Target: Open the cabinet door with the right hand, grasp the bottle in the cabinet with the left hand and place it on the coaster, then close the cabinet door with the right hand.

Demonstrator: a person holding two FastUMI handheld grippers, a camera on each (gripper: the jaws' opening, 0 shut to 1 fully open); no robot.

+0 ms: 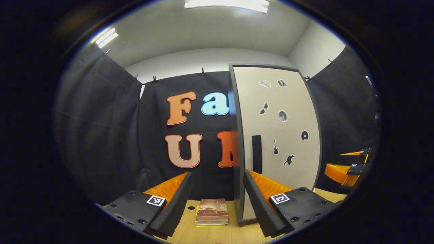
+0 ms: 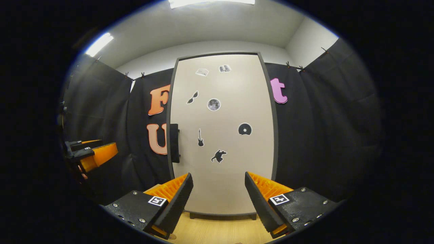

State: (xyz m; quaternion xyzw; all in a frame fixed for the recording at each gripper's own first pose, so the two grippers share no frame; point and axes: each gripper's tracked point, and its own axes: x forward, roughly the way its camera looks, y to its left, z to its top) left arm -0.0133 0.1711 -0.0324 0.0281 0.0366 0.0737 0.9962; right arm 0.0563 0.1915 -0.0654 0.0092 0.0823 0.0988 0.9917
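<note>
The left claw (image 1: 215,203) is held with its two fingers wide apart and nothing between them, low over the pale wooden desk (image 1: 217,234). Straight ahead of it, between the fingers, a small stack of books (image 1: 212,212) is seen lying flat on the desk. Just beyond the right finger of this claw, the cabinet (image 1: 276,135) stands upright on the desk, its door shut, with a dark handle (image 1: 257,154) set near the door's left edge and small stickers scattered over the pale front. Far off to the right of the left claw, at the edge of the left gripper view, the right claw (image 1: 351,166) is seen, raised and apart from the cabinet. In the right gripper view, the right claw (image 2: 218,203) is likewise spread open and empty, and the closed cabinet door (image 2: 223,135) is faced squarely ahead of it, near but not touched. The handle (image 2: 174,143) lies ahead and to the left of this claw, above its left finger. The bottle cannot be made out behind the shut door. Well off to the left, the left claw (image 2: 90,154) is seen held up in the air.
</note>
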